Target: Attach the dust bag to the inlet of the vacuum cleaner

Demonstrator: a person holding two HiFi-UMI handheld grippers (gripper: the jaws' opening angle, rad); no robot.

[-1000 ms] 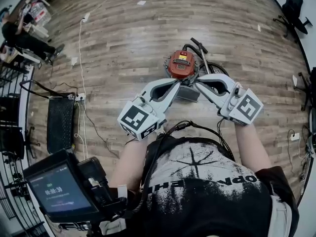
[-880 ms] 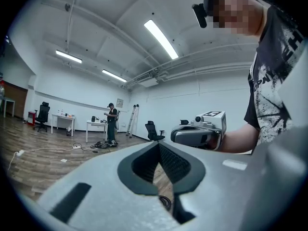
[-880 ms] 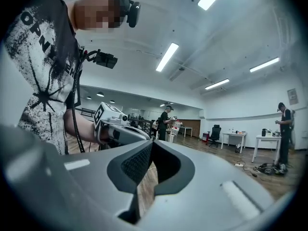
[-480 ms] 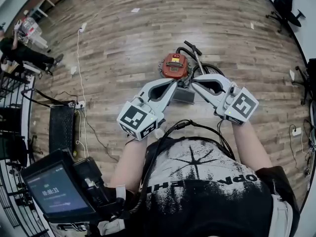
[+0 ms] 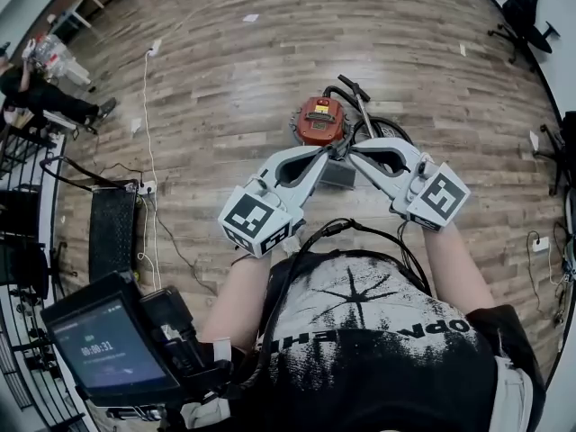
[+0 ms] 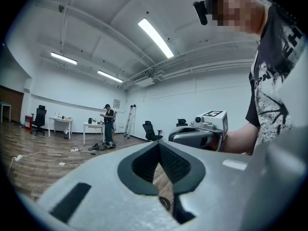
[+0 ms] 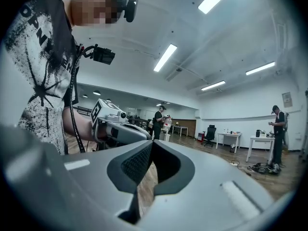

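Counts
- Two grippers. The left gripper [image 5: 326, 152] and right gripper [image 5: 356, 157] angle inward so their tips nearly meet.
- One vacuum cleaner [image 5: 320, 121], standing on the floor [image 5: 225, 70] just past the tips.
- One black hose [image 5: 382, 126], looping off the vacuum's right side.
- One small grey flat piece [image 5: 338, 176] under the tips, against the vacuum. Cannot tell if it is the dust bag.
- One screen [image 5: 97, 347] at lower left, and one dark mat [image 5: 112, 225] beside a white cable [image 5: 147, 106].
- One seated person [image 5: 36, 84] at far left.

Materials and shapes
- Vacuum: round body with a glossy red top, a yellow label and a black handle.
- Grippers: smooth grey plastic shells. Each carries a white cube with black square markers.
- Jaw pads: black, finely ribbed.
- Floor: wood planks, pale brown.

Claws
- In its own view, the left gripper [image 6: 159, 146] has its jaws pressed together at the tip, with nothing between them. Only floor shows through the gap behind.
- The right gripper [image 7: 151, 143] is the same: pads meeting and empty.
- Each view catches the other gripper alongside.

Change from a second ago
- Both grippers sit a little nearer the middle of the head view.
- The vacuum has drifted slightly left in that view.
- Jaws are closed as before, and nothing has been picked up.
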